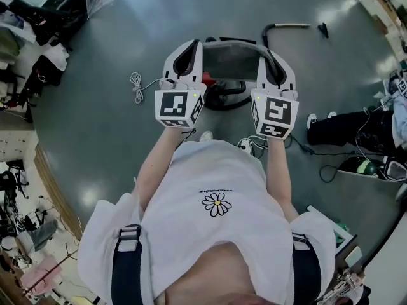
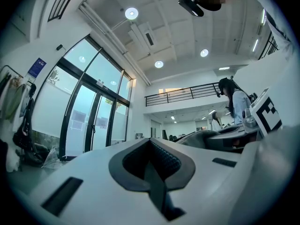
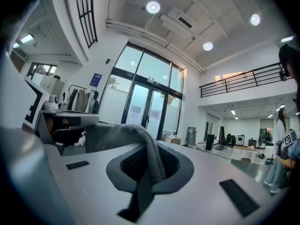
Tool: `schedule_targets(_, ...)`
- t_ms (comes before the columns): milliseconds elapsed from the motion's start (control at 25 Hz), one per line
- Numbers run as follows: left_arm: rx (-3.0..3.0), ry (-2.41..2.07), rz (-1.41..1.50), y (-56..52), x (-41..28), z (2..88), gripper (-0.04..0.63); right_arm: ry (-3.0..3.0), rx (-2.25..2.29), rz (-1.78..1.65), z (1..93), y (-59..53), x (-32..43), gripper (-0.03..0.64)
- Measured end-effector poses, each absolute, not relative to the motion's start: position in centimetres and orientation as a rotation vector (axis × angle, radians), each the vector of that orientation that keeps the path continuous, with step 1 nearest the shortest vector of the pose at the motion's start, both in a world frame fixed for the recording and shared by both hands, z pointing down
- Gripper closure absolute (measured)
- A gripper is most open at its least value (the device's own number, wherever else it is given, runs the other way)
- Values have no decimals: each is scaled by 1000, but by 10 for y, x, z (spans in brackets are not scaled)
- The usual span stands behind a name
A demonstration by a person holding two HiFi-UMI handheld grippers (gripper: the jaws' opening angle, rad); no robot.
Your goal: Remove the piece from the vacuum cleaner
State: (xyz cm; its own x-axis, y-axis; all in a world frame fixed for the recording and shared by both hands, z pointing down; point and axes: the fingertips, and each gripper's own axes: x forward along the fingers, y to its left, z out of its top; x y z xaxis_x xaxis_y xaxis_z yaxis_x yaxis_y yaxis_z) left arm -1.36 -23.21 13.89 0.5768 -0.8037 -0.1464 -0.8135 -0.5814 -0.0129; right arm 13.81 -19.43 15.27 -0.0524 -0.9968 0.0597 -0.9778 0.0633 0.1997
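1. My right claw is pinched shut on the gray piece. In the right gripper view its meshy edge comes out from between my pads and bends off toward the left of the frame.
2. My left claw has its jaws pressed together. In the left gripper view I see nothing between them. The piece shows only at the right of that frame, just beside the tip, and I can't make out any contact.
3. In the head view the piece sits at top centre, stretched between my two claws, over the vacuum cleaner on the floor. I judge it lifted off. Its lower edge is hidden, though, so I can't rule out that it is caught somewhere.
4. Main risk: one claw seems to carry all of it, by a soft edge. A tug or a twist could slide the mesh out of my right pads and drop the piece back onto the machine.
5. If the hidden edge is hooked, pulling away would drag or tip the vacuum cleaner rather than free the piece.
6. The white cord at left and the dark cables at right lie near my feet, so stepping back carelessly could snag them.
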Motion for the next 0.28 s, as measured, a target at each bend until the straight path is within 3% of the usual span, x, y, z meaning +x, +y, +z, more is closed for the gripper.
schedule_targets(280, -2728, 1425, 189, -234, -28, 146, 595, -2155, 2029, -124, 162, -196, 128, 594)
